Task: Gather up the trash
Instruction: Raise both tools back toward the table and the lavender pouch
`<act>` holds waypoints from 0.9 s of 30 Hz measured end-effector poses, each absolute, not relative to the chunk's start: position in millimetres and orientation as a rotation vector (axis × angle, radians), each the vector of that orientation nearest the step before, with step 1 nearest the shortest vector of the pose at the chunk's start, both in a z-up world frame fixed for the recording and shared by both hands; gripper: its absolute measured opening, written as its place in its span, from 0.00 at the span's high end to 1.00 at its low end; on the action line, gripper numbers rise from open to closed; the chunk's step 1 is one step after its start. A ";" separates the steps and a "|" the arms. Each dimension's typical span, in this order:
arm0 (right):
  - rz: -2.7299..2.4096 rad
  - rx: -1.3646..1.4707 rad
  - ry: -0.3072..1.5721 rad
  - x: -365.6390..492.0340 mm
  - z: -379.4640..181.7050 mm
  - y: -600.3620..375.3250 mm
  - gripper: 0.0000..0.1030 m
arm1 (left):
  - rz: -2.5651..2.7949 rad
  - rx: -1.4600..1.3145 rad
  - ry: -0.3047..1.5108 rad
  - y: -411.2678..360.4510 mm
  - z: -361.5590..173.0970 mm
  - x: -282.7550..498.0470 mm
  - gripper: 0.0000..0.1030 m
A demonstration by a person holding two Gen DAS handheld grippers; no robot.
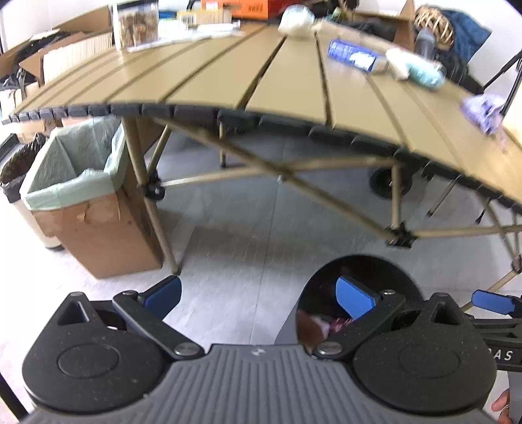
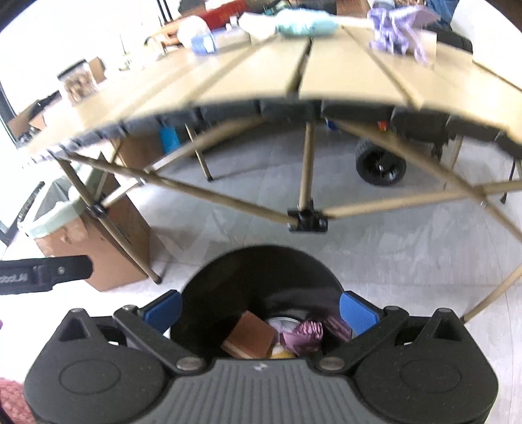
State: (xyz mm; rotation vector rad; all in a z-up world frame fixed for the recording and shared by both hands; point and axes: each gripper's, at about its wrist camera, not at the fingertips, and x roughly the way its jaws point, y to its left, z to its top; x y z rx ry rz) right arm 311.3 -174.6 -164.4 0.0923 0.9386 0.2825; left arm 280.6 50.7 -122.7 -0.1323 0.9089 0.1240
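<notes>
Below my right gripper [image 2: 261, 313] sits the black bin [image 2: 261, 270], already holding a brown block and crumpled wrappers; my fingers hang spread wide above its mouth, gripping nothing. My left gripper [image 1: 257, 293] is likewise spread and empty, beside the bin. Up on the slatted table [image 2: 261, 71], the purple wrapper [image 2: 398, 29] lies by the right edge, ahead and right of my right gripper, which I judge nearer. The teal bundle [image 2: 306, 24] lies crosswise toward the far edge.
</notes>
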 end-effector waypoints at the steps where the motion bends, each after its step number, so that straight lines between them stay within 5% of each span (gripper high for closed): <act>1: 0.288 0.094 0.928 310.7 -159.9 -176.4 0.00 | 0.120 -0.133 0.891 50.3 -119.4 279.1 0.00; 14: 0.392 0.142 0.730 278.2 -93.3 -194.4 0.00 | 0.150 -0.135 0.564 24.0 -64.3 249.7 0.00; 27: 0.320 0.266 0.466 284.9 -47.8 -234.6 0.00 | 0.155 -0.160 0.440 -0.2 -31.6 270.3 0.00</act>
